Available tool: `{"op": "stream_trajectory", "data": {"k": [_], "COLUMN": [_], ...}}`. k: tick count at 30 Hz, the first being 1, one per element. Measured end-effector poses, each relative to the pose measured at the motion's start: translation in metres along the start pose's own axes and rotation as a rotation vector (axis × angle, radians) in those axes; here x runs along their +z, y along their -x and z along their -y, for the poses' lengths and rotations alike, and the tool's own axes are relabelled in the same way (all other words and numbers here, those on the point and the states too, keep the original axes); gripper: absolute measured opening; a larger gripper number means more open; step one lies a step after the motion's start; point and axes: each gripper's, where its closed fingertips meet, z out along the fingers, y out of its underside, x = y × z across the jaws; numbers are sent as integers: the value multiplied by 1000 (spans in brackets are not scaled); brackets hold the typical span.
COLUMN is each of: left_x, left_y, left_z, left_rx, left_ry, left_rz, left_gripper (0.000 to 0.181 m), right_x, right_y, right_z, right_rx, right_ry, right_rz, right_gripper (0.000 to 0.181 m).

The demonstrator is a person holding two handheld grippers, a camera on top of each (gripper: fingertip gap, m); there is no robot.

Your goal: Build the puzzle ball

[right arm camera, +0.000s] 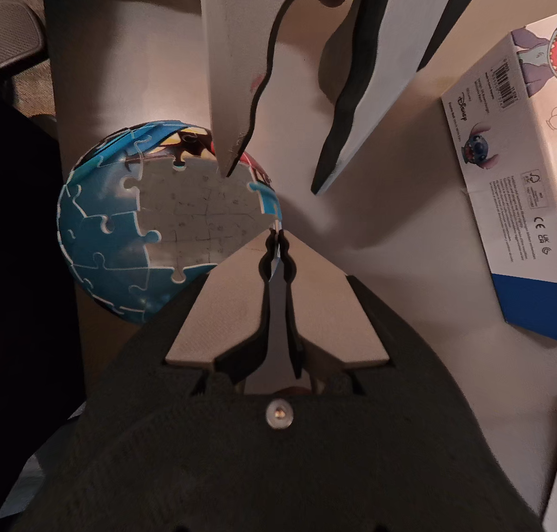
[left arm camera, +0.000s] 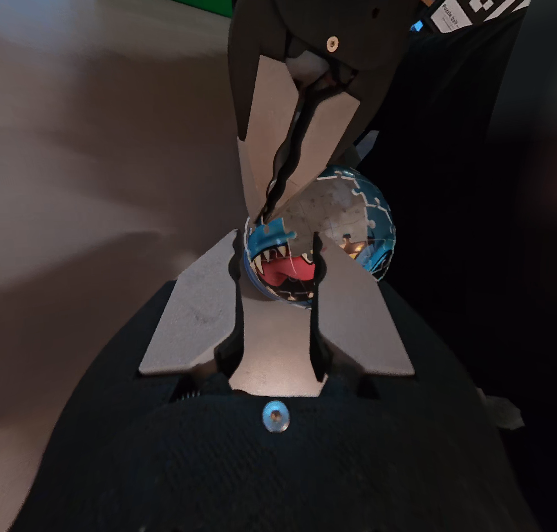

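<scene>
1. While its glossy blue shell stays unfinished (pale inner side showing), the round puzzle ball [right arm camera: 135, 225] rests on the beige table [right arm camera: 376, 246].
2. Right gripper [right arm camera: 276, 237] pinches the ball's thin rim.
3. Left gripper [left arm camera: 275, 240] gapes wide, straddling the ball, gripping nothing.

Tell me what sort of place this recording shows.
Probably an indoor desk or hobby table: a smooth beige tabletop, a white-and-blue cardboard puzzle box lying on it, and a half-built blue plastic puzzle ball.
</scene>
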Motion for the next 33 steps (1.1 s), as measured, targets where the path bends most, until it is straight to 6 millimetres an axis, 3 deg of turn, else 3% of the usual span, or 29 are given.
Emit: {"op": "stream_trajectory", "data": {"k": [6, 11, 17, 24, 26, 29, 33], "left_x": [4, -2, 12, 18, 19, 18, 12], "left_y": [1, 17, 10, 17, 17, 12, 14], "left_z": [-1, 17, 17, 18, 20, 26, 32], "left_rx": [-12, -56, 22, 99, 107, 131, 138], "left_ry": [3, -68, 27, 101, 95, 56, 14], "left_rz": [-15, 105, 187, 319, 324, 296, 302], "left_gripper": [43, 33, 32, 20, 20, 0, 0], "right_x": [-2, -4, -19, -32, -38, -44, -49], "right_y": [0, 2, -1, -9, -6, -12, -15], "right_z": [0, 1, 8, 9, 15, 18, 21], "right_rx": [-36, -21, 20, 55, 69, 87, 103], "right_ry": [21, -2, -86, -146, -198, -233, -272], "right_rz": [13, 61, 105, 99, 141, 131, 144], "right_gripper": [0, 0, 0, 0, 0, 0, 2]}}
